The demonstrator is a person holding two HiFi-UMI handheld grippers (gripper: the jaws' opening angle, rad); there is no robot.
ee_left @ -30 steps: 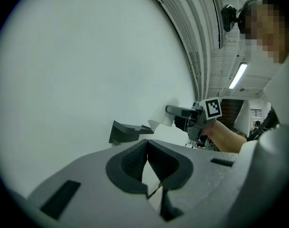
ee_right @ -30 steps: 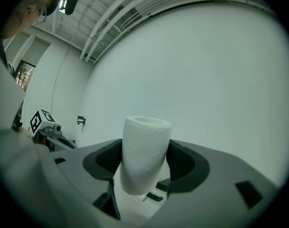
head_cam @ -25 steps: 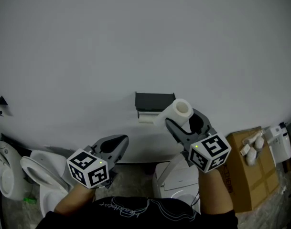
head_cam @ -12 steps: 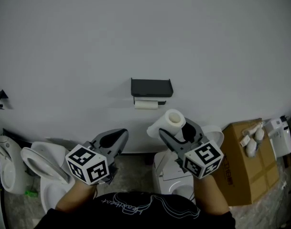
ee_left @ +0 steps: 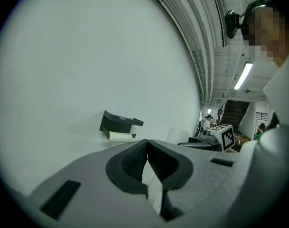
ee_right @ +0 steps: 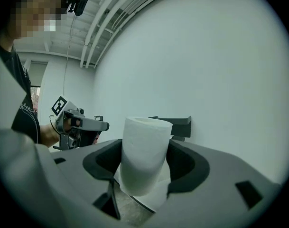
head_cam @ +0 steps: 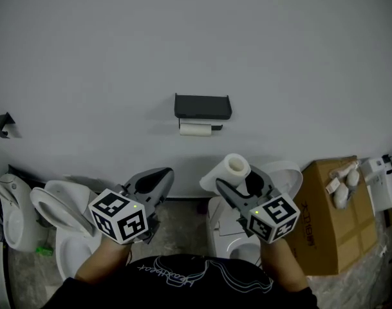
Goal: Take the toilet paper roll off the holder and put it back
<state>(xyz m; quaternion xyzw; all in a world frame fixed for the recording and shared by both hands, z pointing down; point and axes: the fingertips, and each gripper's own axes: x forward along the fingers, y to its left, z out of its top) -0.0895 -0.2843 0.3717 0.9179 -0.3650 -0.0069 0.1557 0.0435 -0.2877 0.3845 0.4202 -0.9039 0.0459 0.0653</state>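
A white toilet paper roll (head_cam: 226, 171) stands tilted between the jaws of my right gripper (head_cam: 242, 177), which is shut on it; the right gripper view shows the roll (ee_right: 143, 153) pressed by both pads. The black wall holder (head_cam: 203, 107) hangs above and to the left, well clear of the roll, with another white roll (head_cam: 196, 129) under its shelf. My left gripper (head_cam: 158, 180) is lower left of the holder, shut, with nothing in it; its tips (ee_left: 147, 148) meet in the left gripper view. The holder (ee_left: 118, 122) shows there beyond the jaws.
A white toilet (head_cam: 60, 230) with raised seat stands at the lower left, and another toilet (head_cam: 231, 240) sits below my right gripper. A cardboard box (head_cam: 337, 217) with small white things on top is at the right. A small black fitting (head_cam: 1, 124) is on the wall at far left.
My right gripper has carried the roll down and back from the holder, which it was close against. The left gripper stays low on the left, still shut.
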